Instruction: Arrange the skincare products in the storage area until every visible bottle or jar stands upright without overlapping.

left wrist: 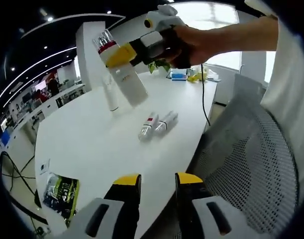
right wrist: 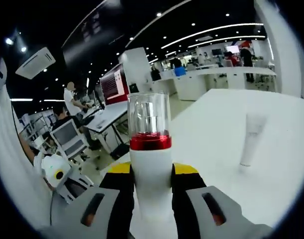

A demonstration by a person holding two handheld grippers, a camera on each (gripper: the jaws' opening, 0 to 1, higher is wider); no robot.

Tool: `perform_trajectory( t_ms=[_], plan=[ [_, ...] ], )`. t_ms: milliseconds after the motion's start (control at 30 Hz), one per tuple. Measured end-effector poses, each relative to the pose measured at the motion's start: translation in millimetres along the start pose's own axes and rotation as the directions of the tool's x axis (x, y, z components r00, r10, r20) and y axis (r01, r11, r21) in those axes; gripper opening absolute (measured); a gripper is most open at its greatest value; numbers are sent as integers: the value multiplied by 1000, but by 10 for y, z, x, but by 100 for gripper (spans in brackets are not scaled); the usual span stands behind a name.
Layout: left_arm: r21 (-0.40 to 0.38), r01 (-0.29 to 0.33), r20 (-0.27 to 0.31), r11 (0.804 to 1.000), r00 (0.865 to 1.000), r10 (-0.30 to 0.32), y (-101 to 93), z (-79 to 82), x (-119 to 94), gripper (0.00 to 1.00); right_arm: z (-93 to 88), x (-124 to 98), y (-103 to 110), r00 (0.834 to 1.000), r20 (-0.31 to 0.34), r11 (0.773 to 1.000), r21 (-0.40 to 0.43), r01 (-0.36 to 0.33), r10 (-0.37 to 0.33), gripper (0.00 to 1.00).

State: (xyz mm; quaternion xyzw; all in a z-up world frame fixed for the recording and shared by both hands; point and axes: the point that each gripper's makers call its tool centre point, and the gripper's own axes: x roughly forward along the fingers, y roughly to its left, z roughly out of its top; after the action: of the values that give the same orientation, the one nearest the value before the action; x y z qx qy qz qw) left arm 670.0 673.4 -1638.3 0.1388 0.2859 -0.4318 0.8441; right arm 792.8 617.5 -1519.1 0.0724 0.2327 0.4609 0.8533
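Right gripper [right wrist: 152, 181] is clamping a white bottle [right wrist: 150, 169] above the table [left wrist: 92, 144]. Left gripper [left wrist: 157, 191] is hovering with jaws parted, near the table's edge.

A white plastic bottle with red band and clear cap [right wrist: 150, 149] hangs tilted in the air; a white tube [left wrist: 111, 94] stands upright; two small white bottles [left wrist: 157, 124] lie flat side by side.

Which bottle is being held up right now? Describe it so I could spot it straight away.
Look above the big white table, where a person's hand holds the right tongs. They are shut on a white pump bottle, tilted in mid-air. Unlike the two small bottles lying on the table and the standing white tube, it has a red collar under a clear cap.
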Motion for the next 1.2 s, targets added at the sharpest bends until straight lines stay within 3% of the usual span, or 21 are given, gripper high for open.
perform_trajectory(
  t_ms=[267, 433, 567, 700, 867, 967, 1200],
  plan=[
    [-89, 45, 76, 995, 996, -39, -33, 138, -34, 36, -150, -139, 226, 997, 79, 998, 63, -7, 2, 26],
    [-155, 134, 144, 979, 983, -112, -144, 272, -68, 46, -237, -140, 309, 995, 95, 997, 70, -12, 6, 26],
    [-211, 164, 204, 964, 971, -121, -119, 379, -127, 50, -284, -157, 429, 992, 123, 995, 87, -44, 33, 26],
    [-217, 178, 213, 960, 968, -132, -153, 397, -123, 56, -367, -157, 491, 990, 137, 993, 105, -53, 39, 26],
    [-187, 227, 200, 956, 961, -189, -294, 380, -123, 60, -431, -179, 564, 989, 143, 992, 116, -49, 32, 26],
    [-170, 220, 195, 961, 963, -186, -307, 376, -105, 60, -460, -198, 581, 987, 158, 990, 130, -60, 39, 26],
    [-183, 178, 196, 967, 970, -142, -200, 363, -62, 59, -633, -268, 604, 990, 125, 985, 149, -91, 72, 26]
  ],
)
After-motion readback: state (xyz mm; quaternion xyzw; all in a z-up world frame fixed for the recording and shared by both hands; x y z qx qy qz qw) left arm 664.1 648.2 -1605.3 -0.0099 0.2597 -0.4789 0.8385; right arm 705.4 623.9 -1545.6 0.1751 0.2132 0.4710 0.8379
